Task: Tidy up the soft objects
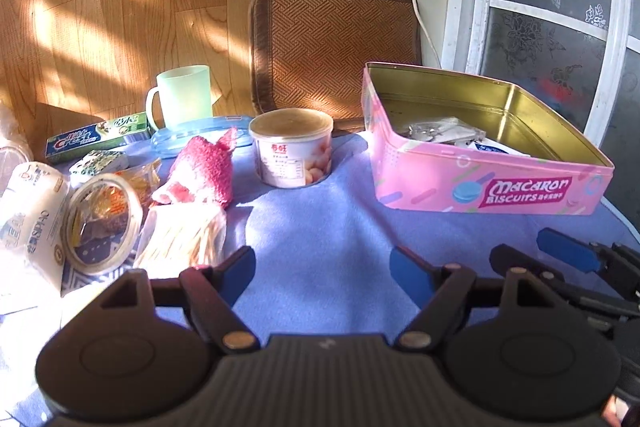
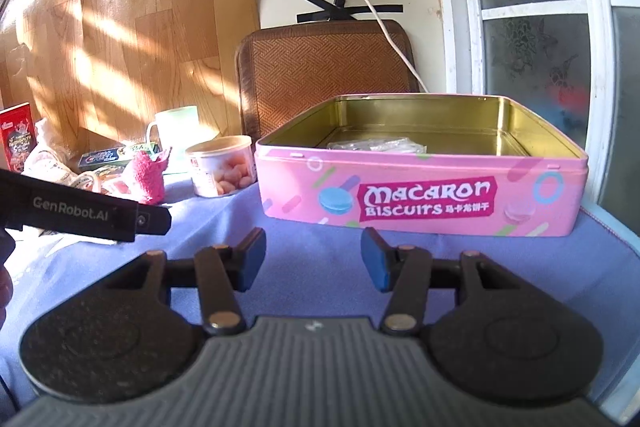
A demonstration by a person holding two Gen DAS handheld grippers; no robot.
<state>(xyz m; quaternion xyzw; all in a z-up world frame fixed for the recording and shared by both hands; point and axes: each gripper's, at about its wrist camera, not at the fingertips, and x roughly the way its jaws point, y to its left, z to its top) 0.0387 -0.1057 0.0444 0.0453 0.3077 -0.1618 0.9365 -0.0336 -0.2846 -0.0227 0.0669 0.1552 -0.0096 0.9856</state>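
A fluffy pink cloth (image 1: 208, 171) (image 2: 148, 179) lies crumpled on the blue tablecloth (image 1: 320, 219), left of centre. In front of it sits a clear bag of cream-coloured strands (image 1: 184, 239). An open pink "Macaron Biscuits" tin (image 1: 480, 187) (image 2: 420, 203) stands at the right with clear packets (image 1: 440, 135) inside. My left gripper (image 1: 322, 267) hovers low over bare cloth, short of the pink cloth; its jaws are opening with nothing between them. My right gripper (image 2: 314, 261) (image 1: 536, 259) is open and empty, just before the tin's front wall.
A lidded snack can (image 1: 292, 151) stands between cloth and tin. At the left lie a tape roll (image 1: 104, 223), a tissue pack (image 1: 28, 219), a toothpaste box (image 1: 96, 141) and a green mug (image 1: 184, 97). A woven chair back (image 1: 332, 51) rises behind the table.
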